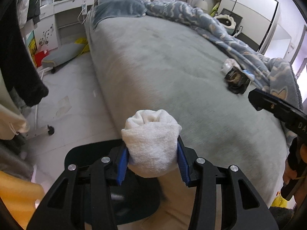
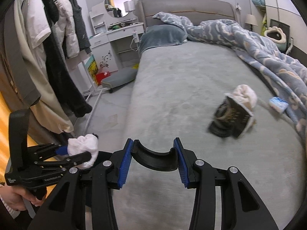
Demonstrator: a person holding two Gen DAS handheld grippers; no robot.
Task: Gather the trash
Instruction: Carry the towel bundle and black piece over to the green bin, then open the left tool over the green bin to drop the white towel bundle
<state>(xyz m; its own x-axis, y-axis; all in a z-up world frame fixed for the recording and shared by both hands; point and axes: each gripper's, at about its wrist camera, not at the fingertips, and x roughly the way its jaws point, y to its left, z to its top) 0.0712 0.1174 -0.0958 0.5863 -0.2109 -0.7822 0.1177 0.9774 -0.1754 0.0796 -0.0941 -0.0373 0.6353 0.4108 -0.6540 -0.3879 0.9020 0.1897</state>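
My left gripper [image 1: 151, 153] is shut on a crumpled white cloth wad [image 1: 151, 140], held above a black bin [image 1: 122, 197] beside the grey bed [image 1: 163, 67]. In the right wrist view the left gripper [image 2: 80, 153] shows at lower left with the wad [image 2: 84, 149]. My right gripper [image 2: 154, 159] is shut on the curved black bin rim [image 2: 153, 158]. On the bed lie a dark printed packet [image 2: 232, 117] with a white wad [image 2: 245, 95] behind it, and a small blue-white pack [image 2: 278, 103]. The packet [image 1: 237, 78] also shows in the left wrist view.
A blue patterned blanket [image 2: 259, 44] covers the bed's right side. A clothes rack [image 2: 53, 44] with hanging garments stands left. A white dresser [image 2: 119, 32] and a grey cushion [image 2: 119, 78] are by the bed's head. The right gripper's finger [image 1: 276, 109] juts in at right.
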